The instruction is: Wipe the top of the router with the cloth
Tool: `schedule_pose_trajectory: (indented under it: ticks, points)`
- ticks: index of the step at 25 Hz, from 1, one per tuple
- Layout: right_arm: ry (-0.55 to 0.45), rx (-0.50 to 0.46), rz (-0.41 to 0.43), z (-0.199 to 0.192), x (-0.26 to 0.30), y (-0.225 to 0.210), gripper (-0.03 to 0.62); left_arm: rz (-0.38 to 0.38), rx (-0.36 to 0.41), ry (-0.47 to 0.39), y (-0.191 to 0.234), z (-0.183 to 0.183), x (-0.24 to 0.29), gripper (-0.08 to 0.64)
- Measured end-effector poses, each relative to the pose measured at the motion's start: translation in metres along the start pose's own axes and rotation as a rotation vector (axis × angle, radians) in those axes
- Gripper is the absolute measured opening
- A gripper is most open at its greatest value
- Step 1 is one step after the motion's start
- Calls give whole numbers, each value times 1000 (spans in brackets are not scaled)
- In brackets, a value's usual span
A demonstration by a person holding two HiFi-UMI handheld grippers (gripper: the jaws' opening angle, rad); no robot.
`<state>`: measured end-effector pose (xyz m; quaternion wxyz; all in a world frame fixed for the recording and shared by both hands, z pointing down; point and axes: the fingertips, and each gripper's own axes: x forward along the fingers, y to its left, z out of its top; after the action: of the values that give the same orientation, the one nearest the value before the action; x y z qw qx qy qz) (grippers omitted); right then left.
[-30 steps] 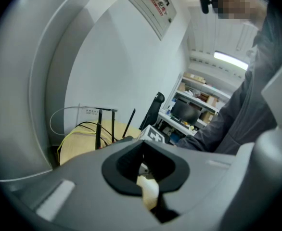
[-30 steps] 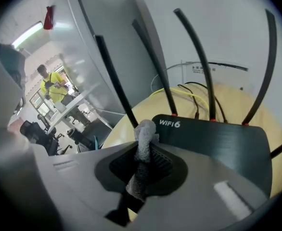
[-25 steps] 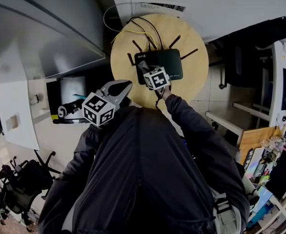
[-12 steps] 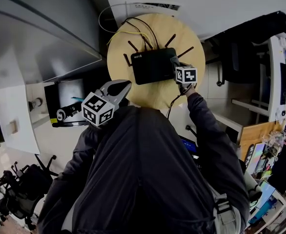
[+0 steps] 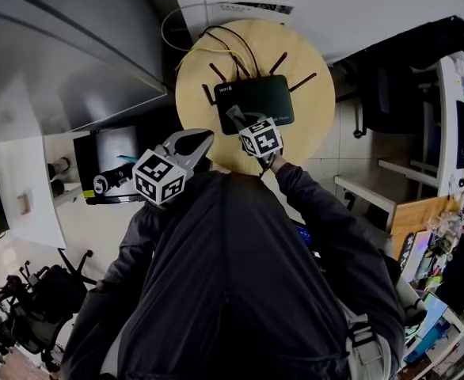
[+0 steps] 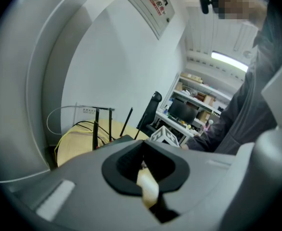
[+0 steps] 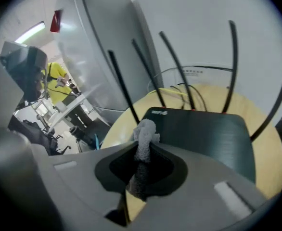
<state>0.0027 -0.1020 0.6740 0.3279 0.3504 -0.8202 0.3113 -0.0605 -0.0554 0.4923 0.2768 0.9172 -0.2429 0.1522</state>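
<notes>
Cloth poised at the router's near-left corner

Mid-frame, the right gripper (image 5: 235, 117) has its jaws clamped on the grey cloth (image 7: 144, 132) at the black router (image 5: 257, 100), upper middle on the round tabletop (image 5: 315, 125). Press flat, sweep overlapping strokes, and avoid the antennas (image 5: 305, 83). The left gripper (image 5: 194, 142) has its jaws closed and empty.

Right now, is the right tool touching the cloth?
Touching. The right gripper view shows the cloth pinched between the closed jaws of the right tool, with its tip sticking out toward the router.
</notes>
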Motion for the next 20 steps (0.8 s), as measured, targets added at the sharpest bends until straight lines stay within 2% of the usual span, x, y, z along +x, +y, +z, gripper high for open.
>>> schedule_pose_trajectory:
  ticks: [2,4,8,13,20]
  points:
    - [16,-25,42,-6,11,27,32,0,-2,1,-1,-1,-2,0]
    - [40,-51,49,-16,18,37,32,-2,-2,3,-1,-3,-3,0]
    - [54,-51,12,-29,16,21,32,-13,-2,11,-1,-7,-6,0]
    - [54,16,-91,-46,-18,-39,32,-40,9,20,-6,-9,-2,0]
    - [36,159,-301,-77,-77,-142,32,-68,31,36,-10,-9,1,0]
